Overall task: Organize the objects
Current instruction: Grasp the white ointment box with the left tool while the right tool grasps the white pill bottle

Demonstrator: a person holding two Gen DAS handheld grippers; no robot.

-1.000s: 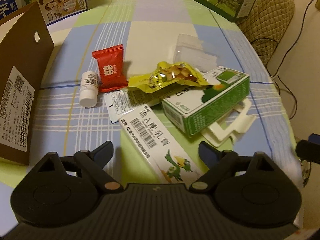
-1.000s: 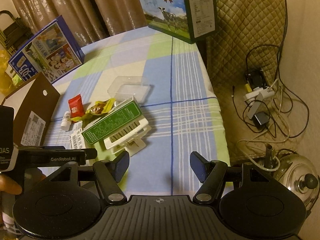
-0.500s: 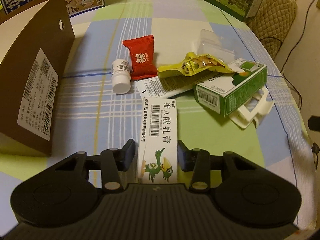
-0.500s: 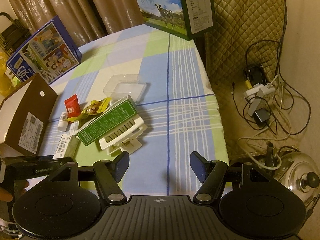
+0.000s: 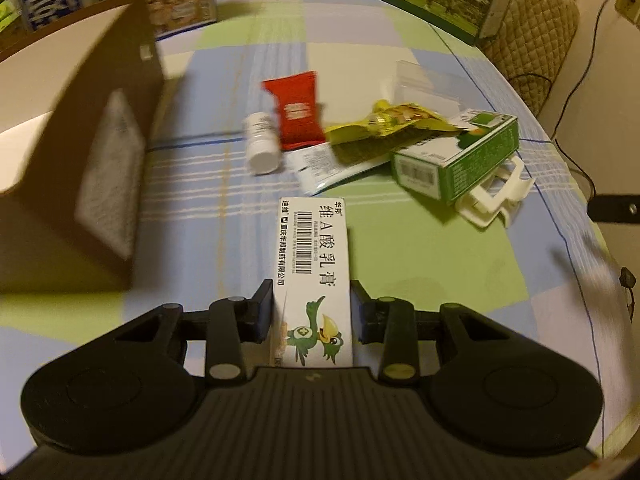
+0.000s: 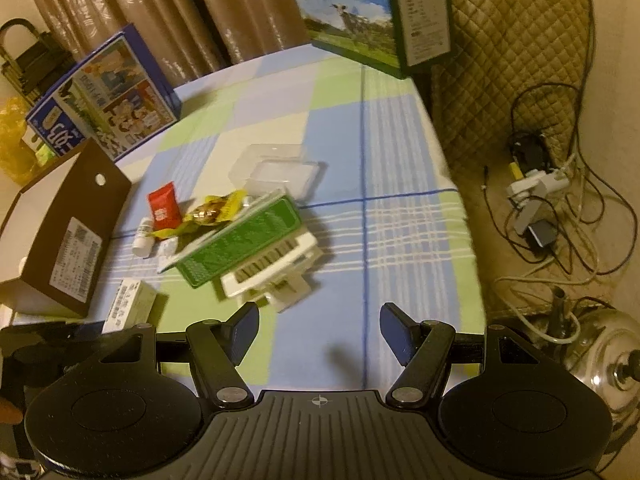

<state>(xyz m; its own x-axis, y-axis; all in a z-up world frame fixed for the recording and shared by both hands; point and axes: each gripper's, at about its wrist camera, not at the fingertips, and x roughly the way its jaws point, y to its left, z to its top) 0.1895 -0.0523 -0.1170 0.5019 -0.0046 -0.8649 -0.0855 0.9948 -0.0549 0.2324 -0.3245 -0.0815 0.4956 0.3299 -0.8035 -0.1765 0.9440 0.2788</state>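
My left gripper (image 5: 313, 312) is shut on a long white ointment box (image 5: 312, 264) with a barcode and a green bird, and the box (image 6: 130, 307) points away from me over the table. Beyond it lies a heap: a white pill bottle (image 5: 262, 142), a red sachet (image 5: 298, 110), a yellow snack packet (image 5: 394, 120), a green box (image 5: 460, 152) and a white plastic clip (image 5: 496, 200). The open brown cardboard box (image 5: 80, 168) stands to the left. My right gripper (image 6: 318, 334) hangs open above the tablecloth, near the green box (image 6: 240, 236) and the clip (image 6: 272, 272).
A checked tablecloth (image 6: 384, 184) covers the table. At the back stand a blue picture box (image 6: 108, 100) and a milk carton box (image 6: 372, 12). A clear plastic tub (image 6: 280, 172) sits behind the heap. Right of the table edge are a quilted chair (image 6: 508, 52), cables and a metal kettle (image 6: 604, 356).
My left gripper came forward, closed on the ointment box and swung it left toward the brown box. The right gripper stayed open and drifted a little.
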